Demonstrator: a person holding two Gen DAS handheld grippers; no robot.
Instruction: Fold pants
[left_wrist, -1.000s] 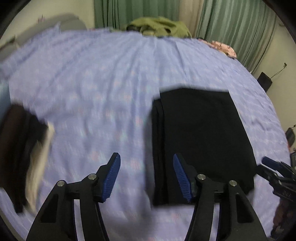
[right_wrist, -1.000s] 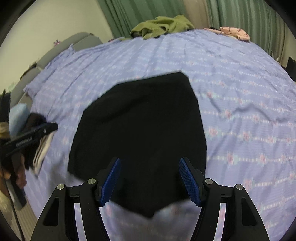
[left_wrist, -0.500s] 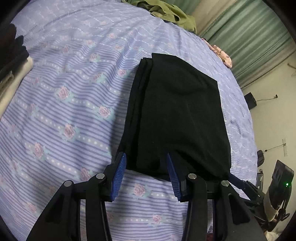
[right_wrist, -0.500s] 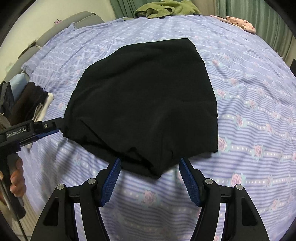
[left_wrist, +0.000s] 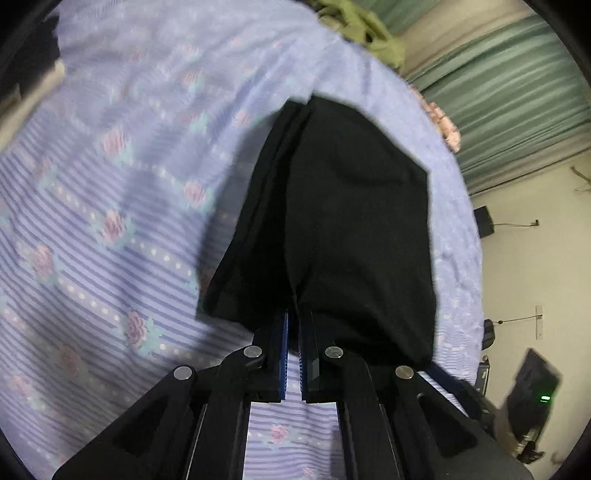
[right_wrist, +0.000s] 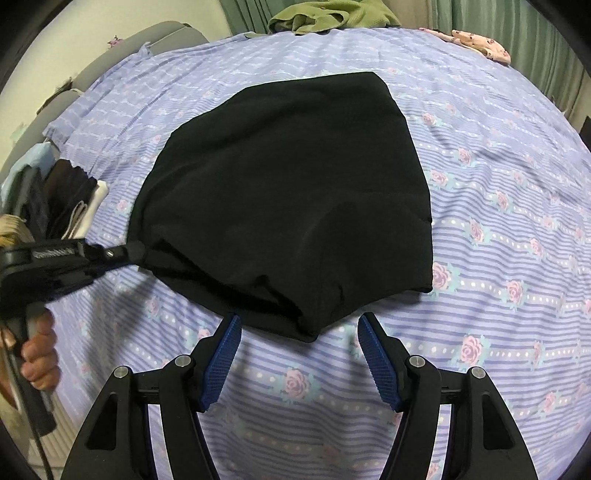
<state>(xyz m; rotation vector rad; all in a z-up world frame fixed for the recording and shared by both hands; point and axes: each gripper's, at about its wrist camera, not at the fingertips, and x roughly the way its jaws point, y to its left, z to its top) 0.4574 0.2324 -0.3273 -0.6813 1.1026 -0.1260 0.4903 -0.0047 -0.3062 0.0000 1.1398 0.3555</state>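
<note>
Lengthwise, folded pants (right_wrist: 288, 192) run away from right tongs (right_wrist: 299, 354).

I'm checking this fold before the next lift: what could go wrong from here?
1. The left gripper is shut on only the near corner of the black pants, so some folded layers could slip out.
2. The right gripper is open, gripping nothing; a one-sided lift could undo the fold.
</note>
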